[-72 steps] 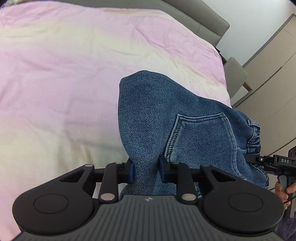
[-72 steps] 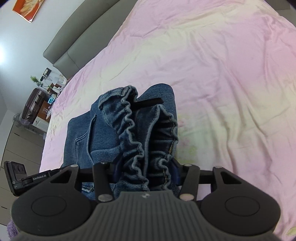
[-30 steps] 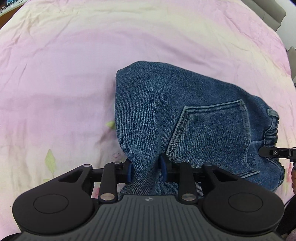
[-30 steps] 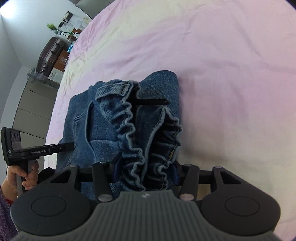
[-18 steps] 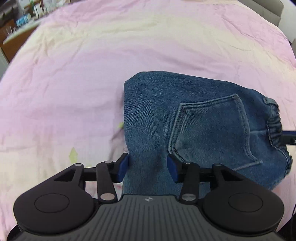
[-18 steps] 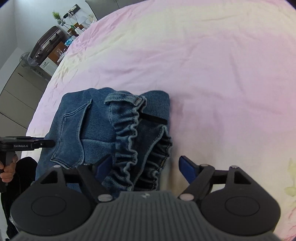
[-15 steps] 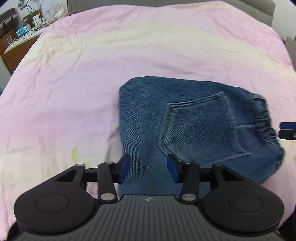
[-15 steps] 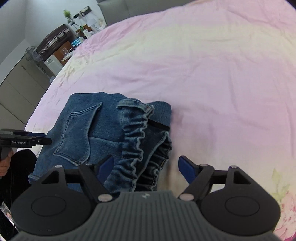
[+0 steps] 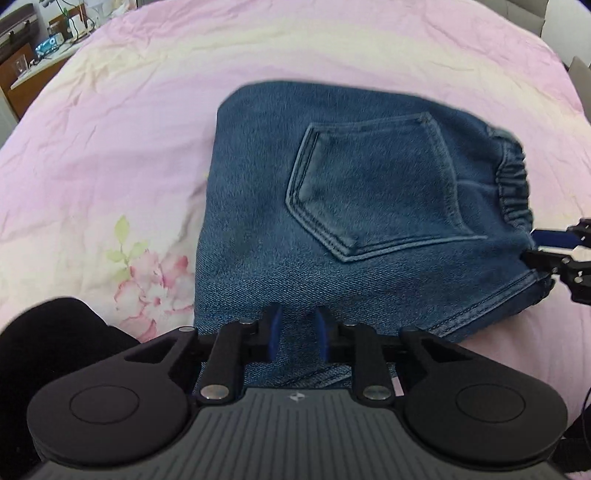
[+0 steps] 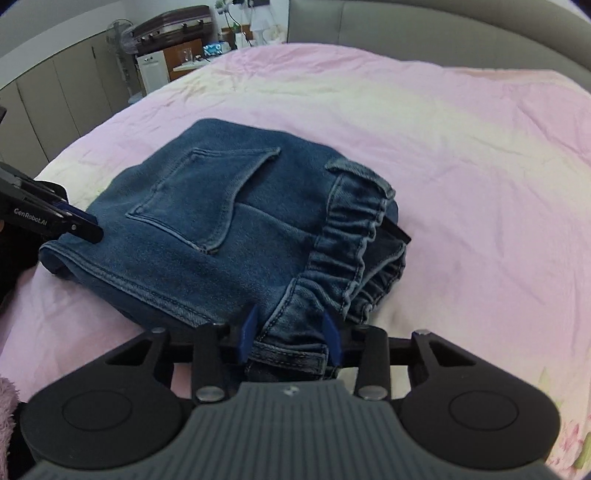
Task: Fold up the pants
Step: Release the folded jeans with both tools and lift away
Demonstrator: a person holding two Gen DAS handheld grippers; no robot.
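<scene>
The blue denim pants (image 9: 332, 192) lie folded on the pink bed sheet (image 9: 110, 129), back pocket (image 9: 373, 184) facing up. My left gripper (image 9: 296, 332) has its jaws closing, and the near folded edge of the denim fills the narrow gap between the pads. The right gripper (image 10: 290, 332) is closing too, with the gathered elastic waistband (image 10: 351, 229) bunched between its blue pads. Each gripper shows in the other's view: the left gripper (image 10: 86, 229) at the pants' (image 10: 221, 229) left edge, the right gripper (image 9: 539, 247) at the waistband corner.
The sheet (image 10: 461, 147) has flower prints (image 9: 151, 280) and spreads wide around the pants. A grey headboard (image 10: 443, 29) runs along the far side. A suitcase (image 10: 173, 26), fan and cabinets stand beyond the bed's far left. A fuzzy pink sleeve (image 10: 7, 398) is at the lower left.
The pants went from hanging bunched in both grippers to lying flat on the sheet. Both grippers opened wide half a second ago and have now closed again on the near edge and waistband.
</scene>
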